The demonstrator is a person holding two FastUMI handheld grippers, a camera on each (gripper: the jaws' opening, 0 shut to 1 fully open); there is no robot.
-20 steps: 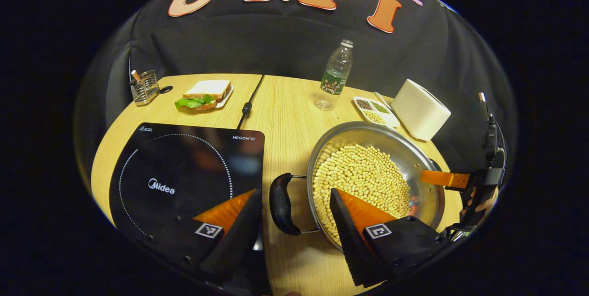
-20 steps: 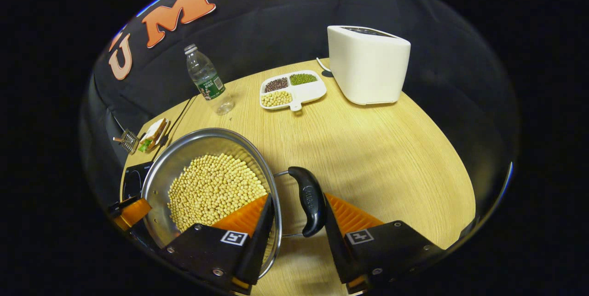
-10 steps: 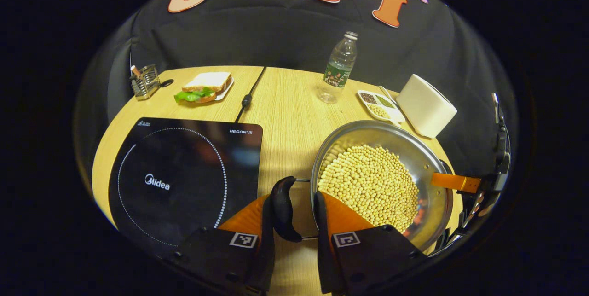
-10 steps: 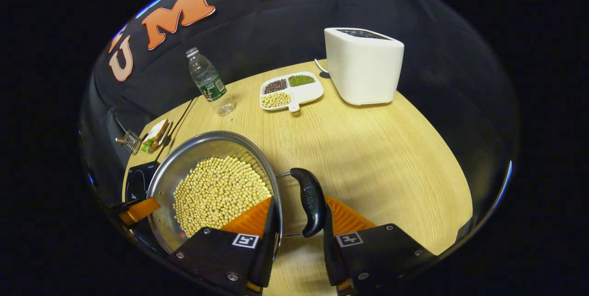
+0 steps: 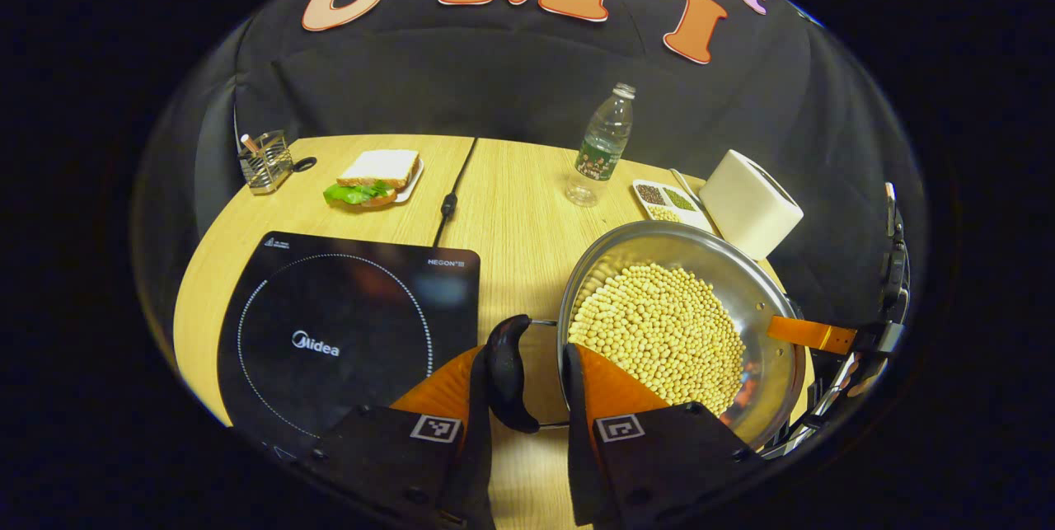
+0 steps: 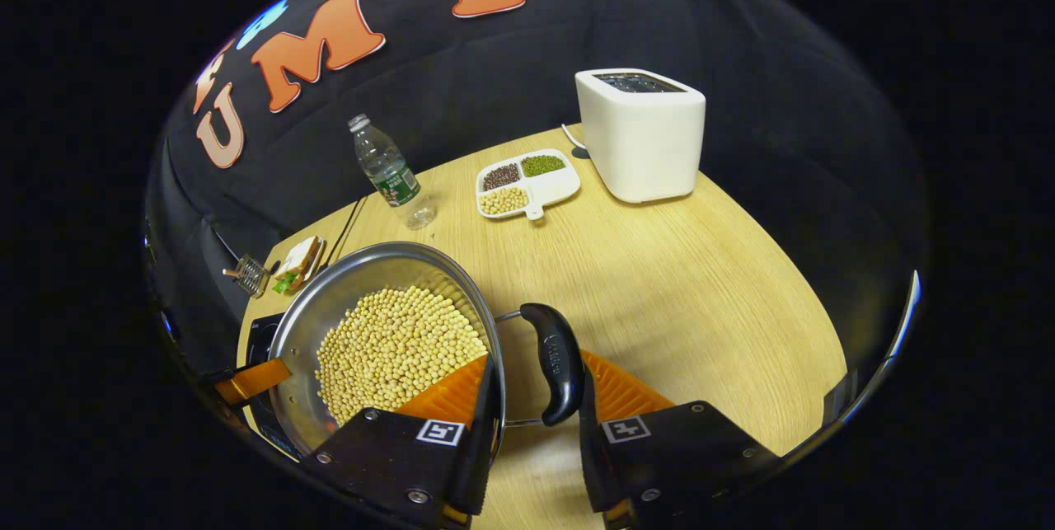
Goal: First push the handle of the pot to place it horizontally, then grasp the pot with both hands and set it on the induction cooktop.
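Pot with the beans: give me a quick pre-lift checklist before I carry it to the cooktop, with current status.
1. Left tool closed on the left handle: ok.
2. Right tool closed on the right handle: ok.
3. Both handles lying horizontal: ok.
4. Pot off the table: cannot tell.
5. Induction cooktop surface bare: ok.
6. Path from pot to cooktop free of objects: ok; the cable lies farther back.

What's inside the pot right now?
The pot holds a heap of pale round beans covering most of its bottom; bare metal shows around the heap. Whatever lies under the beans is covered.
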